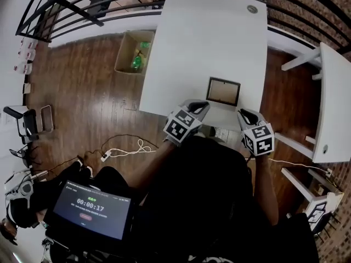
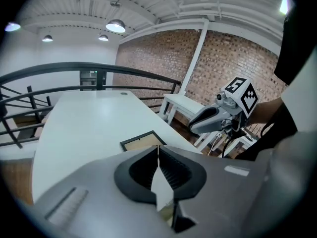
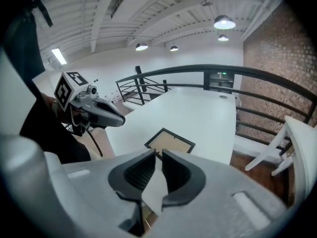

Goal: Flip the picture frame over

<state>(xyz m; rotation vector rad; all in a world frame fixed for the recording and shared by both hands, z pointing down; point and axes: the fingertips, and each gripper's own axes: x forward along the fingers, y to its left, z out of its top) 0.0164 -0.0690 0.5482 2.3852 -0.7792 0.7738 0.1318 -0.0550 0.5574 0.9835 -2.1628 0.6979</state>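
Observation:
The picture frame (image 1: 222, 91) lies flat on the white table (image 1: 208, 37) near its front edge, black rim around a tan panel. It also shows in the left gripper view (image 2: 142, 141) and the right gripper view (image 3: 169, 141), just beyond the jaws. My left gripper (image 1: 198, 106) hovers over the table's front edge, left of the frame, its tips (image 2: 158, 148) touching with nothing between them. My right gripper (image 1: 245, 114) hangs off the frame's near right corner; a narrow gap stays between its tips (image 3: 158, 153), and it holds nothing. Neither gripper touches the frame.
A cardboard box (image 1: 133, 51) with a green item stands on the wood floor left of the table. A second white table (image 1: 334, 103) is at the right. Cables (image 1: 126, 147) lie on the floor, and a tablet with a timer (image 1: 90, 208) sits low left. A black railing (image 1: 82, 4) runs behind.

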